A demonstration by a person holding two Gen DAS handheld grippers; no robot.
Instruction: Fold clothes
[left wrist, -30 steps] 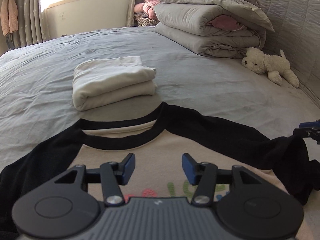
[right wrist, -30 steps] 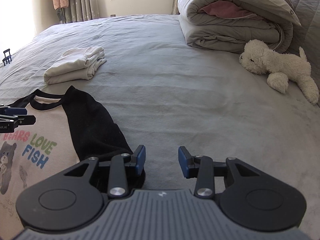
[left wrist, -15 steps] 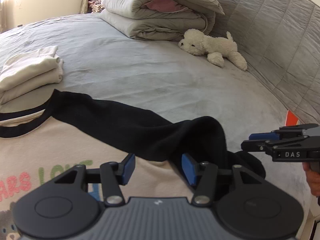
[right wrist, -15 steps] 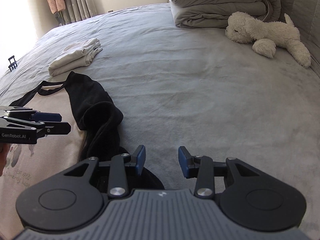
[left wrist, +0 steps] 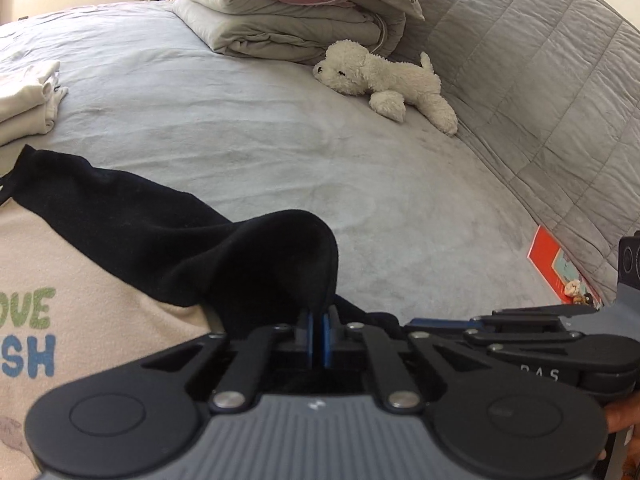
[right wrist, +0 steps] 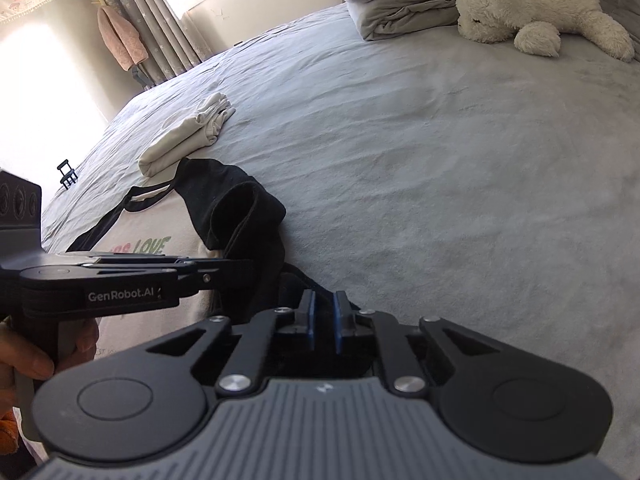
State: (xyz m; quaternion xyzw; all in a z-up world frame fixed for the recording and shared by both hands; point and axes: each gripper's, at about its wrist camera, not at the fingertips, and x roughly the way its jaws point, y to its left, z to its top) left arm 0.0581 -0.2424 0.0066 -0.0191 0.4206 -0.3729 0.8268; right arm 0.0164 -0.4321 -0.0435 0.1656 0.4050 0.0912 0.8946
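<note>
A cream shirt (left wrist: 80, 280) with printed letters and black sleeves lies flat on the grey bed. Its right black sleeve (left wrist: 260, 252) is bunched into a raised hump. My left gripper (left wrist: 319, 332) has its jaws closing to a tight pinch on that sleeve's fabric. In the right wrist view the same sleeve (right wrist: 248, 216) folds over itself, and the left gripper (right wrist: 224, 266) comes in from the left. My right gripper (right wrist: 324, 320) sits just below it. Its jaws are closing, narrow, with black sleeve cloth between the pads.
A folded cream garment (right wrist: 188, 136) rests beyond the shirt's collar. A white plush dog (left wrist: 384, 80) and a folded grey duvet (left wrist: 288, 20) lie by the quilted headboard (left wrist: 540, 100). An orange card (left wrist: 556, 268) is wedged at the bed's edge. A hand (right wrist: 24, 360) holds the left gripper.
Both grippers moved along the sleeve toward its end and went from open to closed on it. The sleeve is lifted into a hump. The two grippers are now close together.
</note>
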